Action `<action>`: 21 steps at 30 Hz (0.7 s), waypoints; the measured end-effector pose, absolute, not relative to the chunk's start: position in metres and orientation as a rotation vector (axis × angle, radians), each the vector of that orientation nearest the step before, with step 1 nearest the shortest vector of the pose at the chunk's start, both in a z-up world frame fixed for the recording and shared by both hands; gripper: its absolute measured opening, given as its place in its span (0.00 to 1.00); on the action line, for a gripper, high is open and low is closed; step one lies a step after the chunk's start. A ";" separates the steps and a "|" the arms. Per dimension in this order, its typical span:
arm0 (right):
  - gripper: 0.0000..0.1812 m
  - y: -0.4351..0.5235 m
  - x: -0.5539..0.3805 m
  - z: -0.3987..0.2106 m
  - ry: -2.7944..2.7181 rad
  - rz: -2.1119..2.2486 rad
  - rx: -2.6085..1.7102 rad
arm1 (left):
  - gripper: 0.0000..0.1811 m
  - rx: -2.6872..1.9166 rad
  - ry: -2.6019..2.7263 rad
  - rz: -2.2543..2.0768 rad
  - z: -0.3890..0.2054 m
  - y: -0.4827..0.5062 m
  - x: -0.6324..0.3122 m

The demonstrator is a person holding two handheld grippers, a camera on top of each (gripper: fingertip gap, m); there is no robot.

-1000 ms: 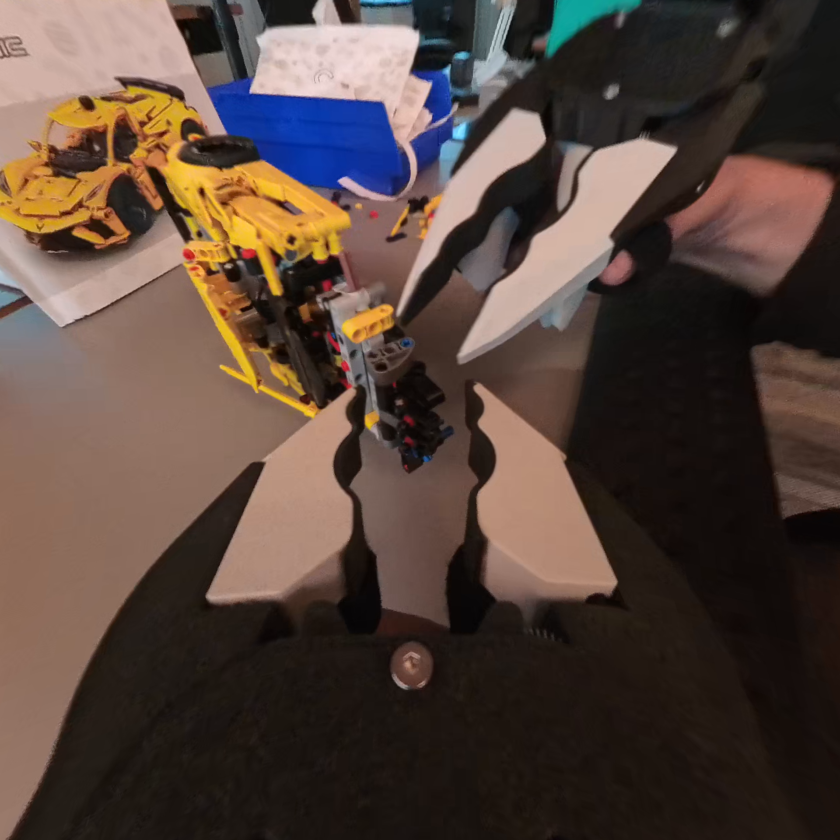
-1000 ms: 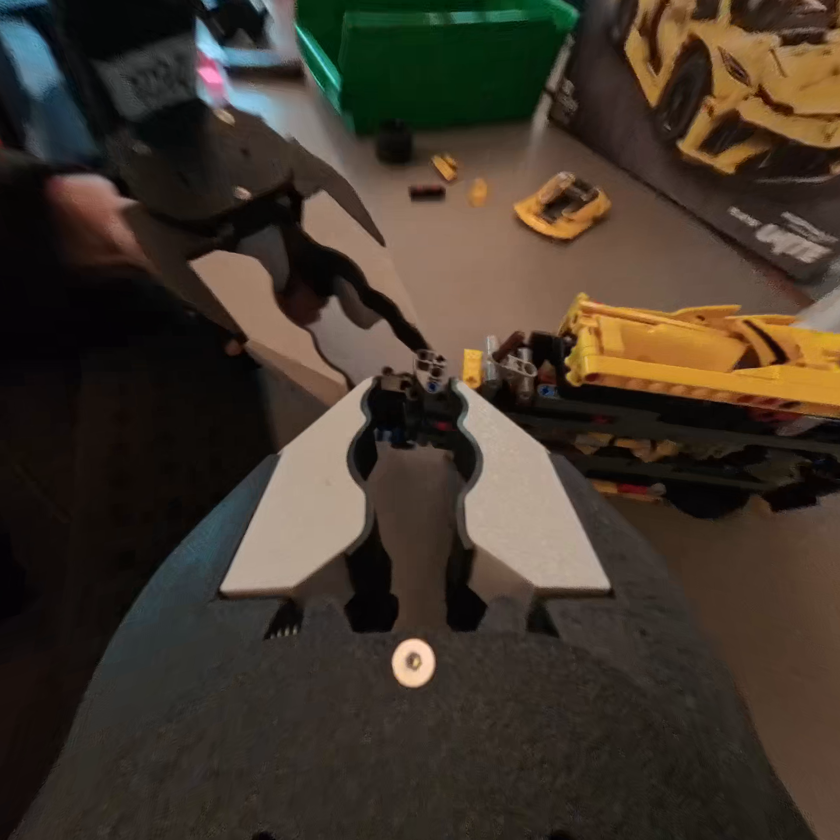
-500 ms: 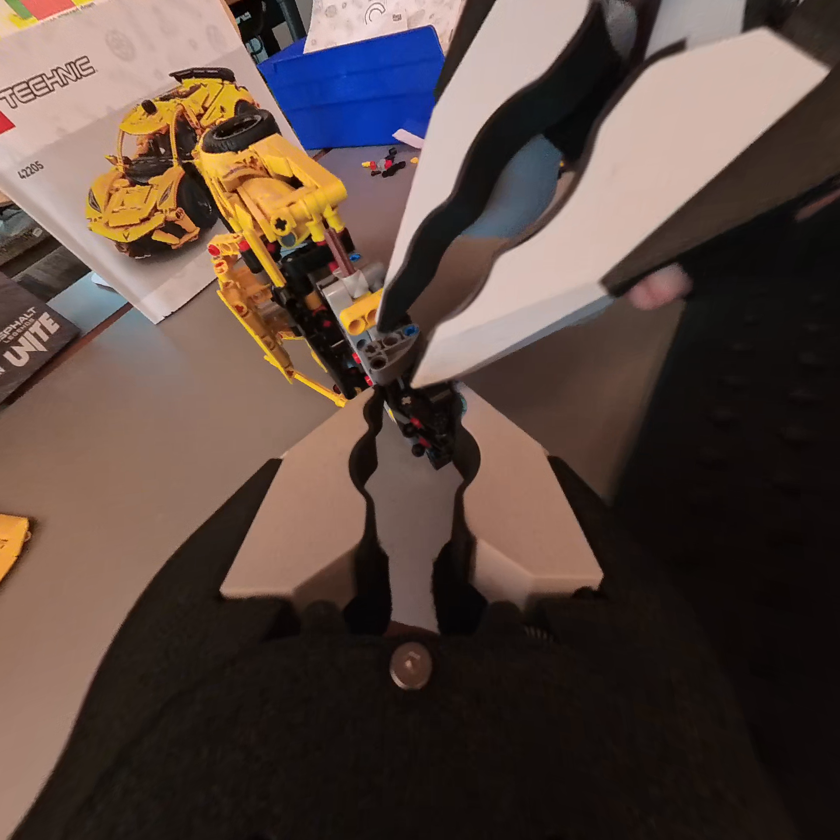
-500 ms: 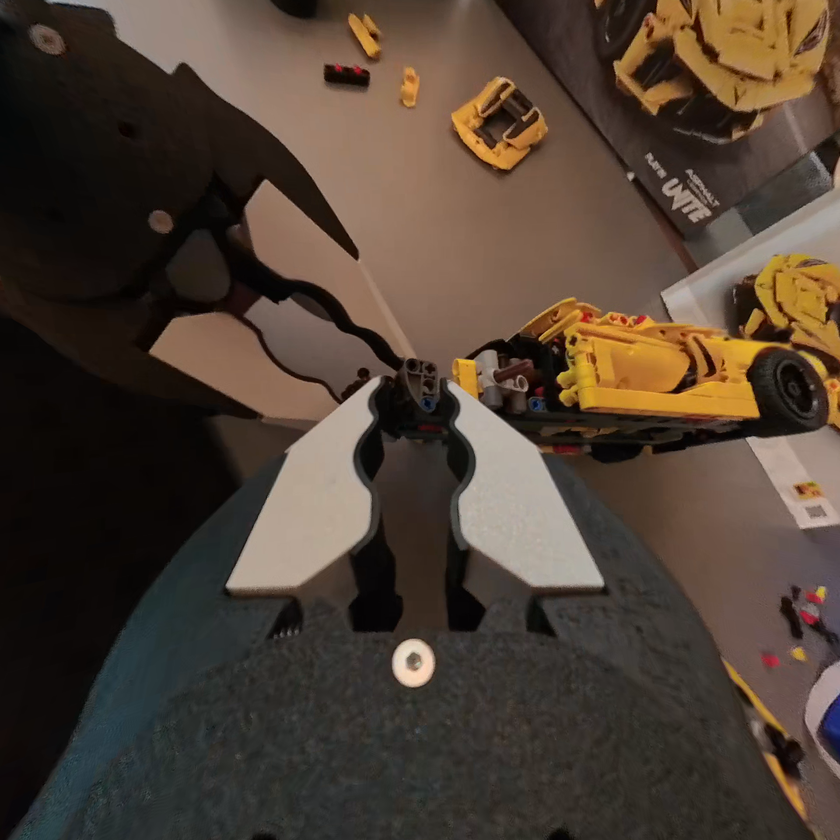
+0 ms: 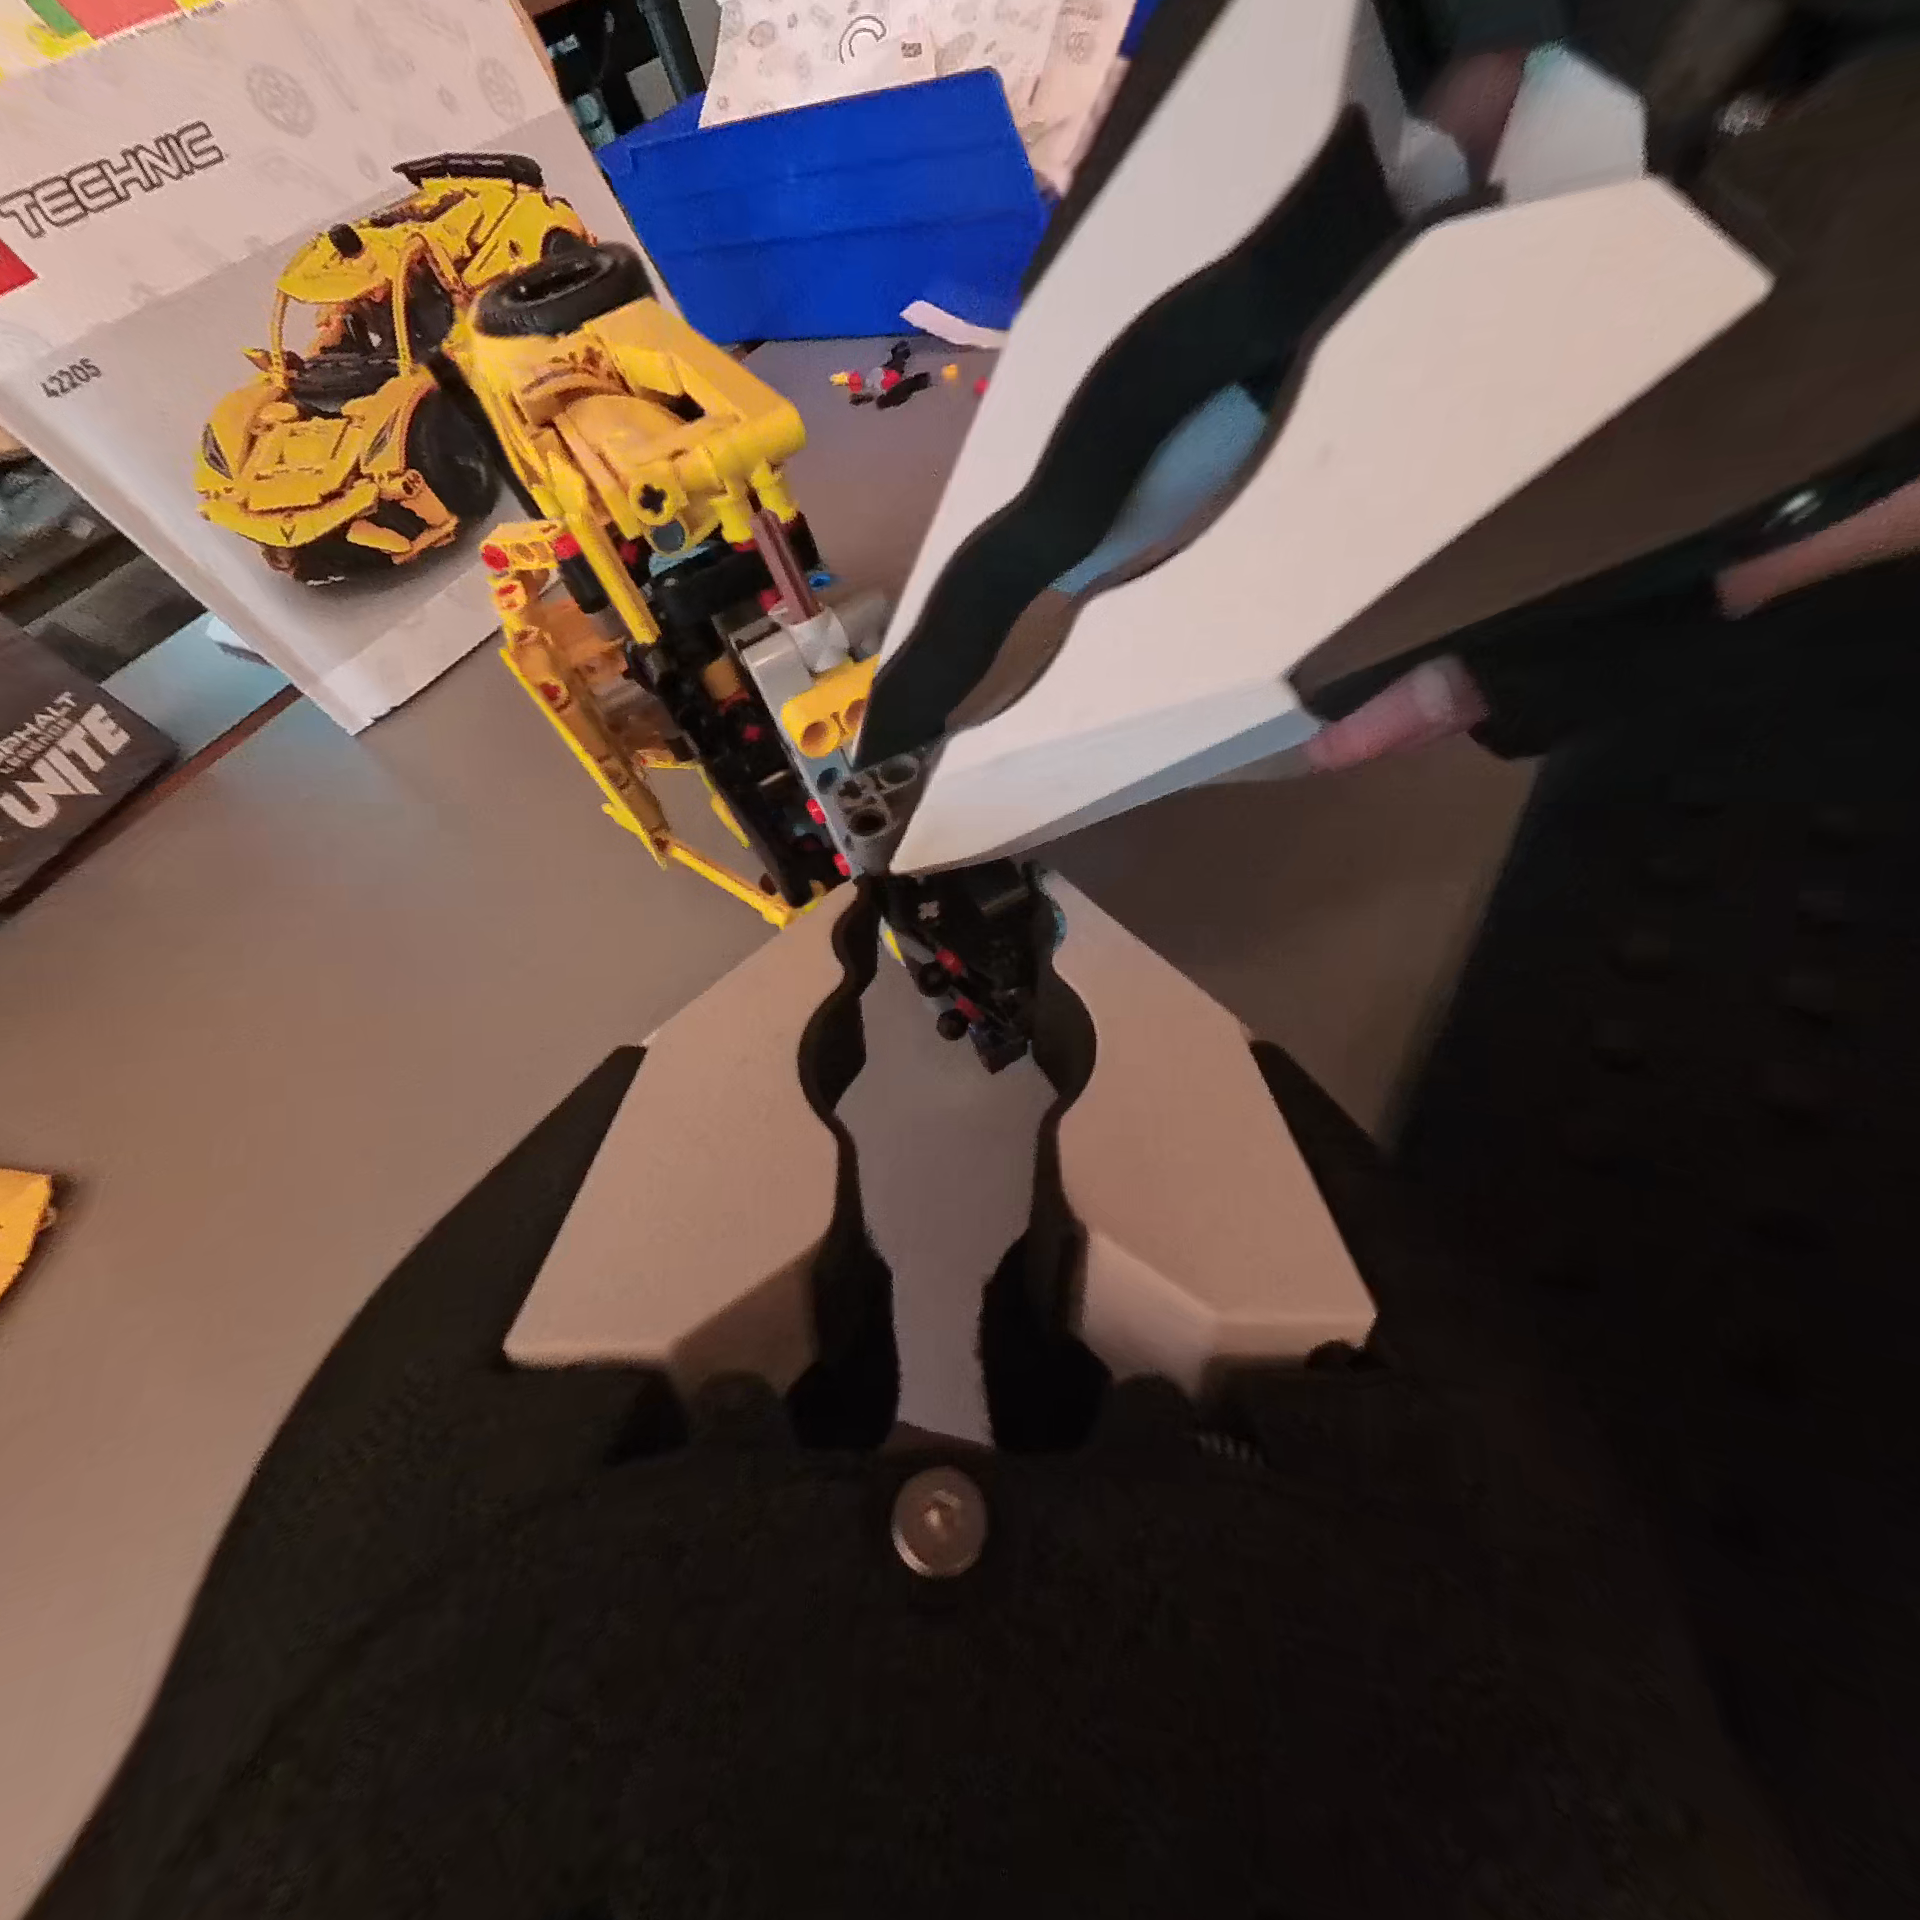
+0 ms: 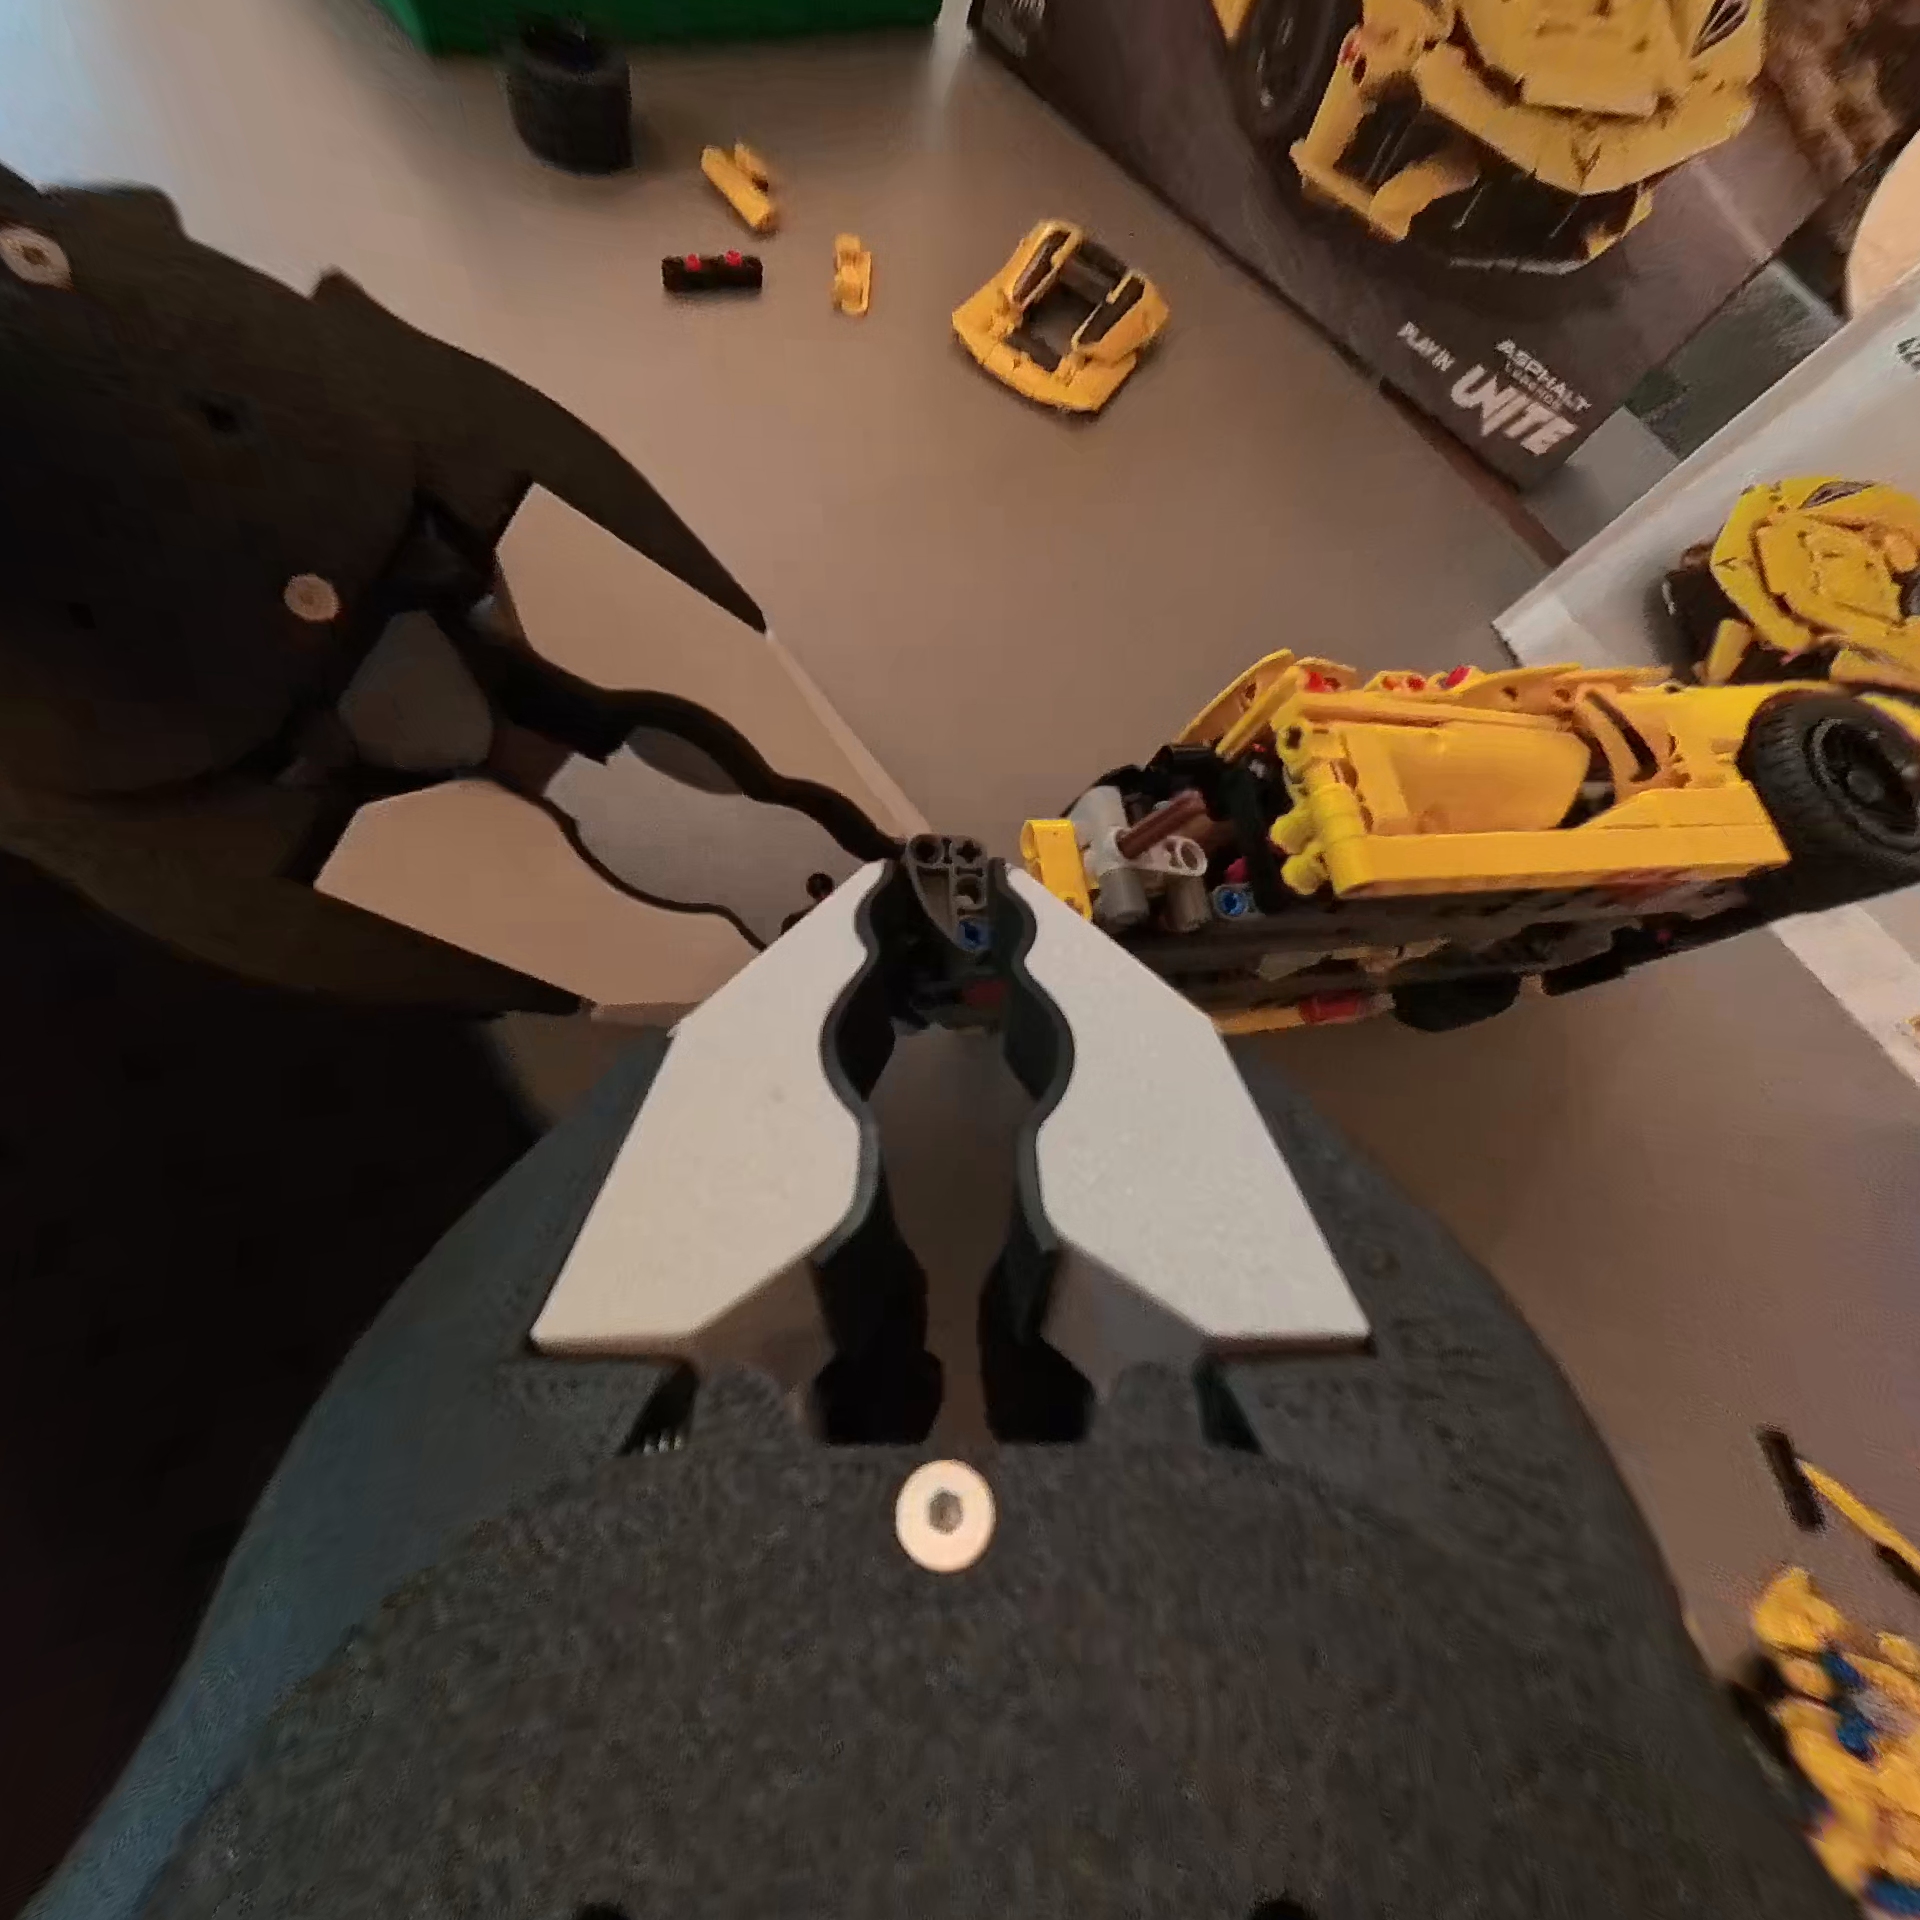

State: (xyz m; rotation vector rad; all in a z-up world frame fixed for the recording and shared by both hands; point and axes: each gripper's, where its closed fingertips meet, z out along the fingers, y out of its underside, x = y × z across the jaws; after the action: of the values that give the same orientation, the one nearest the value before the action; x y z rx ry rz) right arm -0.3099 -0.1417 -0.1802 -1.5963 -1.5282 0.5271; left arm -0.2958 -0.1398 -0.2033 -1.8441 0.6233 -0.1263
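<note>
Holding the yellow toy car (image 6: 1475, 831) off the worktop (image 5: 291, 1039) by its exposed dark frame end, both of your grippers meet at the same point. Your right gripper (image 6: 940, 883) has its jaws clamped on the grey and black beam cluster at that end; the right wrist view shows the parts pinched between the pale fingers (image 6: 748, 1122). Your left gripper (image 5: 951, 914) stands just below it, jaws drawn close around the black pinned section of the same frame, and they appear to press on it, though contact on the left finger is not clear. I judge the double grip at one end serves to steady the long body, which otherwise hangs out unsupported toward its black wheel (image 6: 1839, 779).

Behind the car, a white booklet (image 5: 260, 312) with a car picture stands toward the far left edge, with a blue bin (image 5: 831, 208) at the far edge holding paper. A dark box (image 6: 1455, 260) lies at the far right in the right wrist view. Loose parts sit well apart on the worktop: a yellow panel piece (image 6: 1060, 312), small yellow pieces (image 6: 740, 185) and a black tyre (image 6: 569, 99).
</note>
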 end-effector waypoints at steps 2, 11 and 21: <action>0.08 -0.142 -0.310 -0.179 -1.469 0.646 -1.615 | 0.15 -1.850 0.621 -0.134 -0.204 -0.140 -0.296; 0.07 -0.143 -0.310 -0.171 -1.321 0.901 -1.627 | 0.15 -1.826 0.615 -0.137 -0.201 -0.140 -0.295; 0.07 -0.148 -0.297 -0.094 -1.017 1.328 -1.396 | 0.14 -1.851 0.627 -0.151 -0.208 -0.139 -0.295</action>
State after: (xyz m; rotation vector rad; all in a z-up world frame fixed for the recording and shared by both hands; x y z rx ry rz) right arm -0.2974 -0.1483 -0.0938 -1.3959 -1.0173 1.3284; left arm -0.2950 -0.1393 -0.2082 -1.8512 0.6267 -0.1508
